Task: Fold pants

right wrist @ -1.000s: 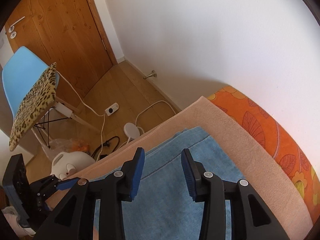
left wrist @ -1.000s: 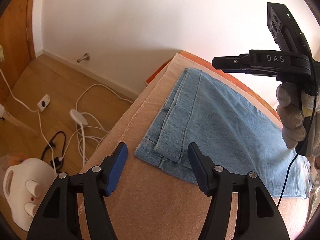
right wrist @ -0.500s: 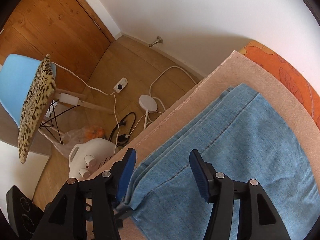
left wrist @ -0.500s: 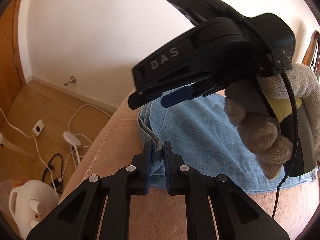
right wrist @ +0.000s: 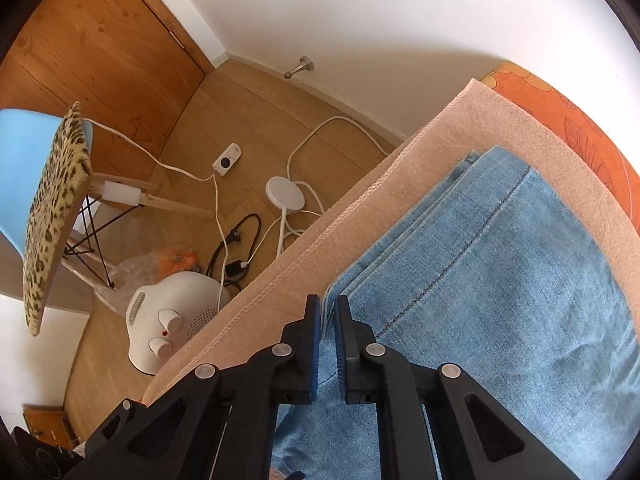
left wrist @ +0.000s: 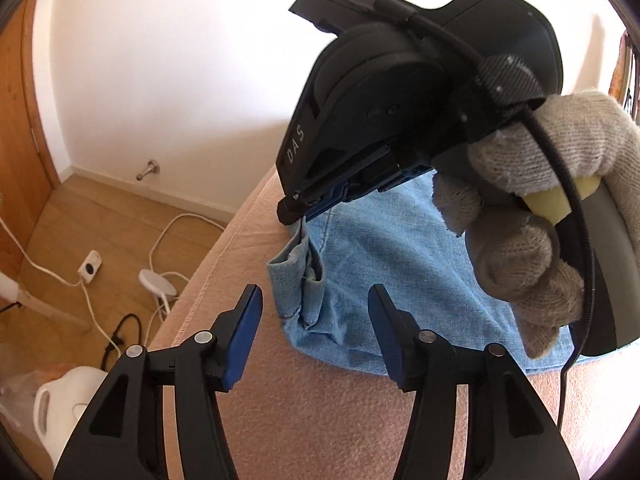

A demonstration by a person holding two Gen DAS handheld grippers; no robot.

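The pants (right wrist: 500, 280), pale blue denim already doubled into a stack of layers, lay on a peach blanket (right wrist: 400, 208) spread over an orange flowered cover (right wrist: 592, 128), near the blanket's stitched edge. In the right wrist view the stack filled the frame from 1 o'clock down to 5 o'clock.

The right gripper (right wrist: 327, 322) had just been closing, and its blue pads were pinched on the hem edge of the layers, a thin fold of denim caught between them. In the left wrist view the same gripper (left wrist: 304, 214), held by a gloved hand (left wrist: 532, 240), stood at about 12 o'clock with a corner of cloth drawn up beneath its tip.

The left gripper (left wrist: 316, 336) had just been opening; its jaws stood about half apart and straddled the lifted corner without pressing on it, so it held nothing.

By the look of it, the denim would be soft and limp but fairly weighty, sagging wherever unsupported, and the stacked layers might slide apart if only the top one were taken. The hem corners, where the seam thickens the cloth, seemed the surest place to take hold, catching all layers together.
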